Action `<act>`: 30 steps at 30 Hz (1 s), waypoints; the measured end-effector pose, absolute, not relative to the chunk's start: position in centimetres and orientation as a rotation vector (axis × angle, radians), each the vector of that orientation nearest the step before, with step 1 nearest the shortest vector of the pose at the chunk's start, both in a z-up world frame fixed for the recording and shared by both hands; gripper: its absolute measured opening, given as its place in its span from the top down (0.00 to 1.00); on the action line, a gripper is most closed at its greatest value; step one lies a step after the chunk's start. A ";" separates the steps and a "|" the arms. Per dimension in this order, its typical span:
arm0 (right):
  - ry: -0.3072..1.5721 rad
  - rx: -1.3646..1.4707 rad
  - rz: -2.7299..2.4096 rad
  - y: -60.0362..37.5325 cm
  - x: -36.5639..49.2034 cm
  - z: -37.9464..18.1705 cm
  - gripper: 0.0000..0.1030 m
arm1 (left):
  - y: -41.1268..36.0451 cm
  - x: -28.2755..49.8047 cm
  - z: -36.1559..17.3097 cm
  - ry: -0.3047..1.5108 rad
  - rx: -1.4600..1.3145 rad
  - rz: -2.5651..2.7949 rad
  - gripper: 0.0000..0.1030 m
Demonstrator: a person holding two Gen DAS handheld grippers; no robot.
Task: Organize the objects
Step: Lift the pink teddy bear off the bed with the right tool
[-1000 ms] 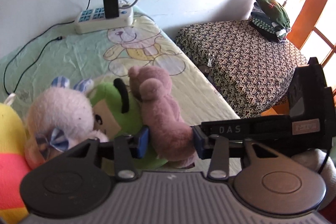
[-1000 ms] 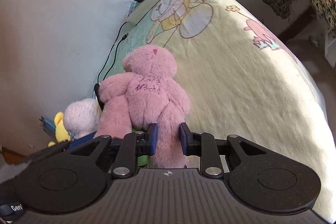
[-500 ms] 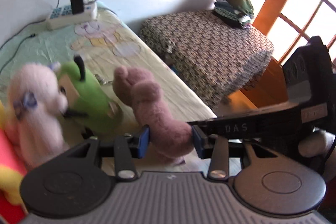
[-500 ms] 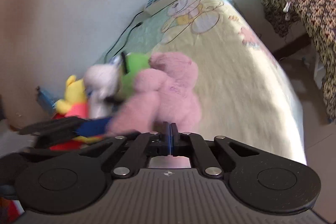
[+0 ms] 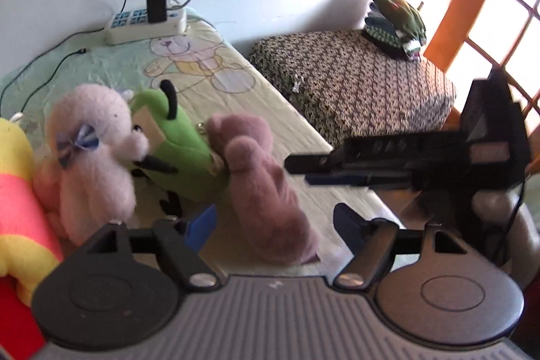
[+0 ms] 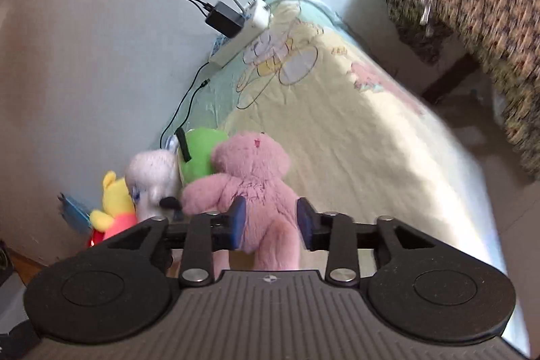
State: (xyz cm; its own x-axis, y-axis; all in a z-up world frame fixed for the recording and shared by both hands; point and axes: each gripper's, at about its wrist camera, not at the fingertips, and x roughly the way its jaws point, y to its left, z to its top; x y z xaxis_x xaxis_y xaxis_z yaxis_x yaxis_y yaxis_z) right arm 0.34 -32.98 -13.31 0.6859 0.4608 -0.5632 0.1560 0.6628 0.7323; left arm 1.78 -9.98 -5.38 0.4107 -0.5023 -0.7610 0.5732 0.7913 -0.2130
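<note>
We have both grippers opening to let go: the left gripper [image 5: 273, 225] straddles the pink bear [image 5: 266, 191] without pressing it, and the right gripper [image 6: 270, 221] likewise. The bear sits just ahead, propped against the green plush [image 5: 172, 150] so the 4 toys line up.

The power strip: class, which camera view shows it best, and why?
The left wrist view: the power strip lies broadside there, its sockets and the plugged-in black adapter plain. The right wrist view shows it smaller, end-on and foreshortened, its sockets unseen.
</note>
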 end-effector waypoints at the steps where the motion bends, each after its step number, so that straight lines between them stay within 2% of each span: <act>1: 0.830 0.857 0.194 -32.8 0.9 -13.8 0.60 | -10.0 2.2 -5.6 0.937 0.069 -0.684 0.21; 3: 0.839 0.863 0.198 -32.4 1.4 -14.3 0.51 | -10.5 3.0 -6.3 0.966 0.055 -0.670 0.21; 5: 0.844 0.873 0.205 -32.1 1.7 -14.8 0.44 | -11.0 3.6 -7.3 1.001 0.052 -0.673 0.29; 9: 0.853 0.897 0.242 -31.5 2.0 -15.2 0.41 | -11.3 4.3 -8.1 1.015 0.073 -0.636 0.37; 12: 0.855 0.895 0.251 -31.5 1.8 -15.1 0.44 | -10.9 4.3 -7.8 1.017 0.065 -0.635 0.44; 16: 0.854 0.916 0.255 -31.7 0.9 -14.9 0.55 | -10.8 3.5 -6.9 1.004 0.070 -0.644 0.49; 17: 0.852 0.914 0.261 -31.6 0.6 -14.7 0.68 | -10.8 3.1 -6.6 1.002 0.072 -0.653 0.50; 18: 0.847 0.932 0.299 -31.6 0.3 -14.6 0.73 | -10.9 2.7 -6.4 0.993 0.084 -0.659 0.52; 19: 0.846 0.937 0.300 -31.6 0.0 -14.5 0.74 | -11.0 2.3 -6.3 0.997 0.088 -0.686 0.66; 20: 0.843 0.935 0.318 -31.5 -0.4 -14.2 0.85 | -11.1 1.9 -6.3 1.022 0.077 -0.730 0.86; 21: 0.853 0.947 0.357 -31.4 -0.6 -14.2 0.92 | -11.1 1.5 -6.5 1.043 0.066 -0.755 0.92; 22: 0.876 0.955 0.370 -31.1 -0.8 -14.3 0.95 | -11.3 1.0 -6.7 1.045 0.080 -0.756 0.93; 27: 0.869 0.836 0.327 -29.8 -3.0 -13.6 0.93 | -10.9 -0.6 -7.8 1.041 0.153 -0.721 0.91; 29: 0.839 0.827 0.287 -30.1 -3.7 -13.2 0.77 | -10.3 -0.6 -7.1 1.000 0.152 -0.706 0.78; 30: 0.824 0.812 0.274 -30.2 -3.9 -12.9 0.75 | -9.8 -0.4 -6.7 0.983 0.136 -0.705 0.70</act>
